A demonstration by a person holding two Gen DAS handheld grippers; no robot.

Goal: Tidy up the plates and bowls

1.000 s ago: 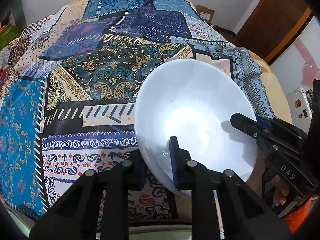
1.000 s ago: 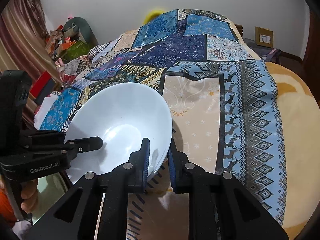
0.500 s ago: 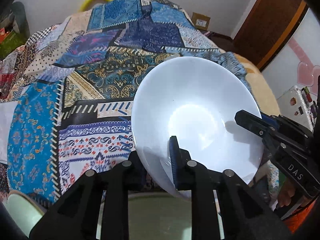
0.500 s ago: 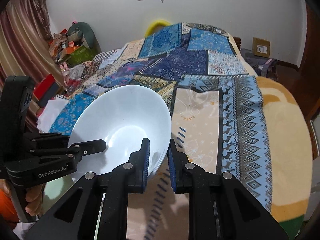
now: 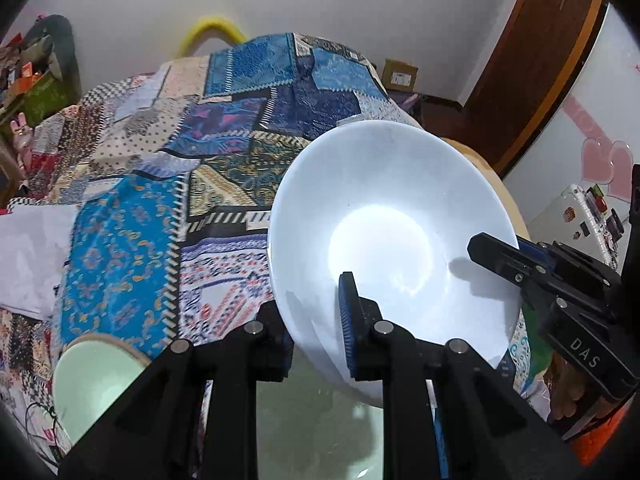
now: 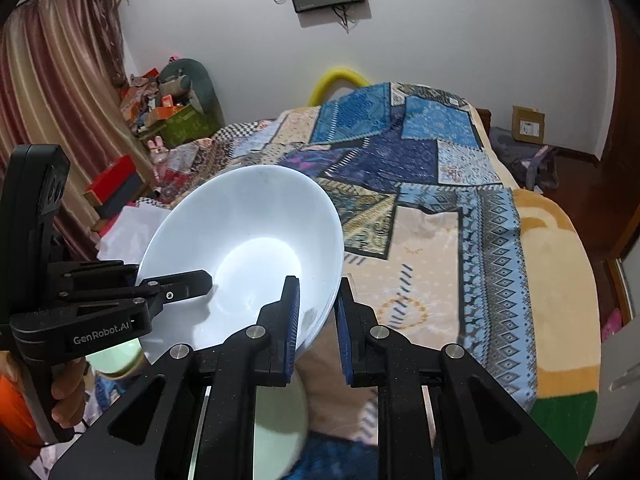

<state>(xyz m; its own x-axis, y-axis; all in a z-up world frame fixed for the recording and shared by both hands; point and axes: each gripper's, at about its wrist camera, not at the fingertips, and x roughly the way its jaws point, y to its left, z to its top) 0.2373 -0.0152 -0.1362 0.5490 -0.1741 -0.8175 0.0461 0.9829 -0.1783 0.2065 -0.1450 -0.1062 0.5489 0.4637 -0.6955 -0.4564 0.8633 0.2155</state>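
Carrying step: both grippers — left gripper (image 5: 316,316) and right gripper (image 6: 316,320) — have their jaws clamped on opposite rims of the white bowl (image 5: 384,240), tilted in the air above the quilted bed (image 5: 160,200). Next it needs lowering level, perhaps onto the pale green dishes (image 5: 92,376) — clearest in the left view; the right shows a hand (image 6: 66,392).

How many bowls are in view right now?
3. A white bowl held up by both grippers, a pale green bowl at lower left, and another green one beneath the grippers. More may be hidden.
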